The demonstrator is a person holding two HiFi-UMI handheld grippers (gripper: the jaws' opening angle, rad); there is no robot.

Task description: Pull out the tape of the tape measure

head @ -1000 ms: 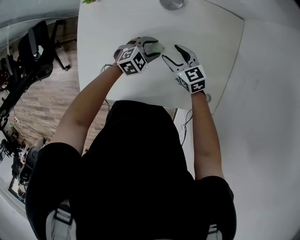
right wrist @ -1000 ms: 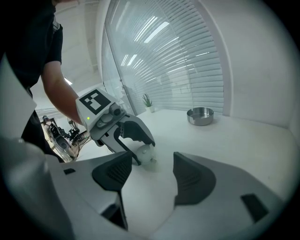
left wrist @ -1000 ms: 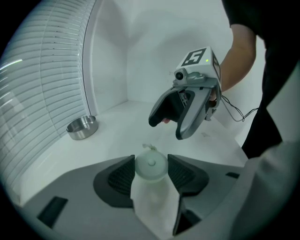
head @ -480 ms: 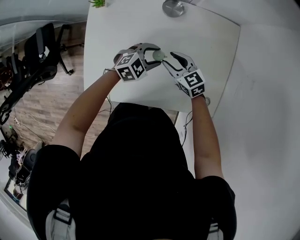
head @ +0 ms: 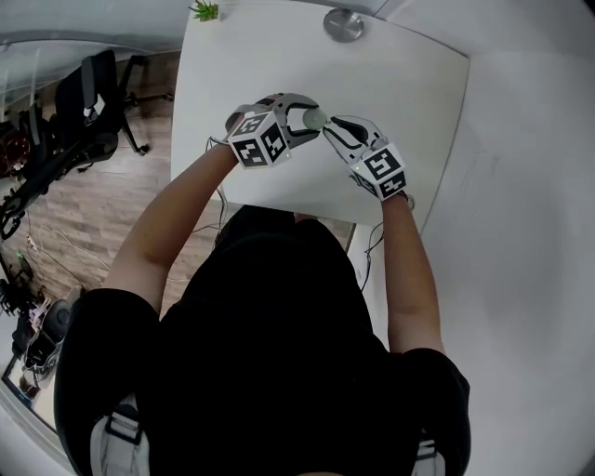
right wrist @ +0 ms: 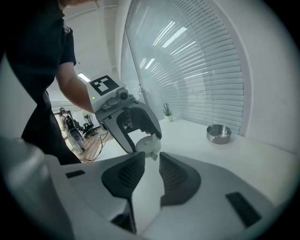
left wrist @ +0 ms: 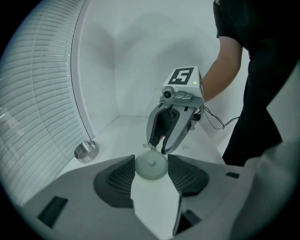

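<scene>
In the head view both tools meet over the white counter (head: 400, 84) a little above the middle of the frame, the person's bare forearms reaching up to them from the dark shirt that fills the lower half. The left tool (head: 311, 119) comes in from the left; the right tool (head: 330, 128) comes in from the right, tip to tip with it.

The tape measure (left wrist: 151, 166) is a small round pale case; in the left gripper view it sits low in the centre of the frame, squarely between the two ribbed pads, which press on its sides. So the left tool is partly closed and has firm hold of the case, lifted clear of the counter.

In the right gripper view the same case shows just beyond the tips of the right tool, near the centre of the frame. Its little end tab (right wrist: 153, 157) hangs at the mouth of the gap between the pads. The jaws of the right tool have just been closing and now stand narrow, yet a slit of counter shows between them; the pads do not visibly pinch the tab.

A steel bowl (head: 344, 23) stands at the top edge of the head view; a small green plant (head: 204, 11) stands at the counter's upper left corner. Slatted blinds (right wrist: 197, 61) fill the upper right of the right gripper view; office chairs (head: 84, 102) stand on the wooden floor at the left of the head view.
</scene>
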